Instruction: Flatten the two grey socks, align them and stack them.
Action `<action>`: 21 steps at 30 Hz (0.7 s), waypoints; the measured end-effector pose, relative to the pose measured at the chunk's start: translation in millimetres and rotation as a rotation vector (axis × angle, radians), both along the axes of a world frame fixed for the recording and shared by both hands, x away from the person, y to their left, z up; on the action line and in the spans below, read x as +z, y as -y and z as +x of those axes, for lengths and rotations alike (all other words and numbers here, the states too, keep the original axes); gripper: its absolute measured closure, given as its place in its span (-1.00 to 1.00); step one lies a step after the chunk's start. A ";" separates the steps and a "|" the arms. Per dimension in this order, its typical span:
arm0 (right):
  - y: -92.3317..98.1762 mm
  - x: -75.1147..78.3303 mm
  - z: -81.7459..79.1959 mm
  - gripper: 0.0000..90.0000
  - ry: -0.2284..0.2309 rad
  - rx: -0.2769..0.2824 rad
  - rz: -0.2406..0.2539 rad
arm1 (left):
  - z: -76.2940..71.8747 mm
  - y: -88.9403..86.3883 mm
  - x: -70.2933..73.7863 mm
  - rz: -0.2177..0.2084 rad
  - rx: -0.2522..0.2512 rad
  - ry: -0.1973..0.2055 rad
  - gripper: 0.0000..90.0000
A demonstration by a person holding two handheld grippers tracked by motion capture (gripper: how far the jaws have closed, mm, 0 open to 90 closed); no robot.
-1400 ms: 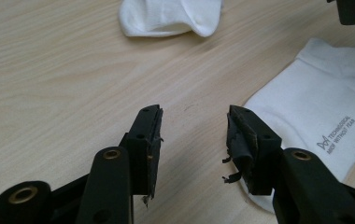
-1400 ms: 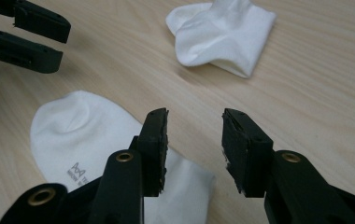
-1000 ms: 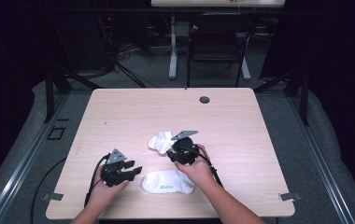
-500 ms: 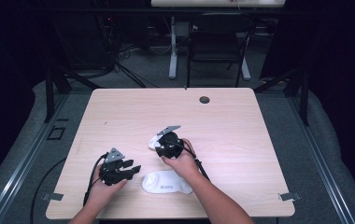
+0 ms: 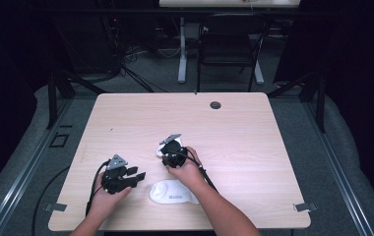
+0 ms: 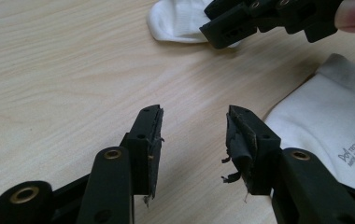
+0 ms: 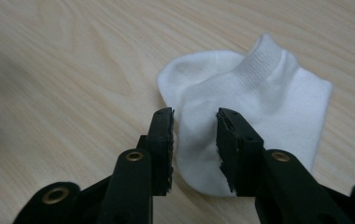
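Note:
Two white socks lie on the wooden table [image 5: 254, 147]. One sock [image 5: 172, 191] lies flat near the front edge; printed lettering shows on this flat sock [image 6: 334, 126] in the left gripper view. The other, folded sock [image 7: 259, 93] is farther back, mostly covered from above by my right gripper [image 5: 168, 152]. My right gripper [image 7: 195, 121] is open, its jaws straddling the folded sock's near edge without pinching it. My left gripper [image 5: 137, 176] rests left of the flat sock. It [image 6: 194, 135] is open over bare wood, with the folded sock [image 6: 178, 21] and my right gripper [image 6: 269, 16] beyond.
A round cable grommet [image 5: 215, 104] sits near the table's far edge. A black chair [image 5: 229, 44] and a desk leg [image 5: 181, 49] stand on the floor behind the table. Each gripper trails a black cable [image 5: 94, 196] toward the front edge.
My right gripper has moved left and down onto the folded sock, which it now largely covers from above. My left gripper has stayed in place.

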State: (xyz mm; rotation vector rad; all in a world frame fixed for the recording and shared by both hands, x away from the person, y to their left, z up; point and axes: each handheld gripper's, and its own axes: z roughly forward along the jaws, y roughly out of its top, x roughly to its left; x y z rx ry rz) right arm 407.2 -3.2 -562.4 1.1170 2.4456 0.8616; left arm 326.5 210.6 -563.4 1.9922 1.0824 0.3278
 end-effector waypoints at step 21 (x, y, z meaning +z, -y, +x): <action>10.6 16.8 -15.5 0.98 -0.036 -0.040 0.083 | 1.2 2.9 -1.0 0.011 -0.003 0.001 0.24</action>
